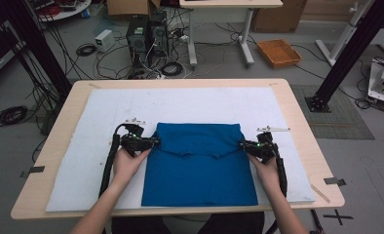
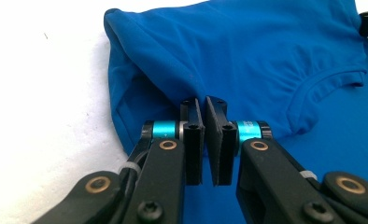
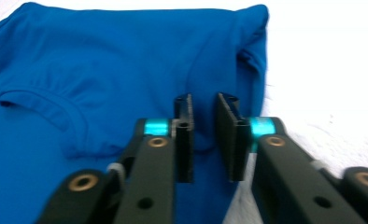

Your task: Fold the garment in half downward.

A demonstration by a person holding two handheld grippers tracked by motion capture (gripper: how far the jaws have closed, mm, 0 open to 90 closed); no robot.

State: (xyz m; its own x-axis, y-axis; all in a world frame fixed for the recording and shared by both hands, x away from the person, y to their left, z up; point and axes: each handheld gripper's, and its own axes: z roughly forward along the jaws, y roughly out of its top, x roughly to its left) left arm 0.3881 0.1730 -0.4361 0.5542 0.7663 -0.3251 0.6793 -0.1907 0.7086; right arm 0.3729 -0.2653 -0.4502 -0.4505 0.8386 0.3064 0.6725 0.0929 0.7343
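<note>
Blue shirt (image 1: 200, 165), folded at the middle of the white-padded tabletop (image 1: 83, 146), is pinched at its left edge by the closed left gripper (image 1: 153, 142), while the right gripper (image 1: 242, 144) stands slightly parted there, so both edges should be drawn evenly.

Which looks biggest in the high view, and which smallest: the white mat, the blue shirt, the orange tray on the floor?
1. White mat, widest area.
2. Blue shirt, lying folded on the mat.
3. Orange tray, smallest; it sits farther from the camera, so its true size is unsure.
</note>
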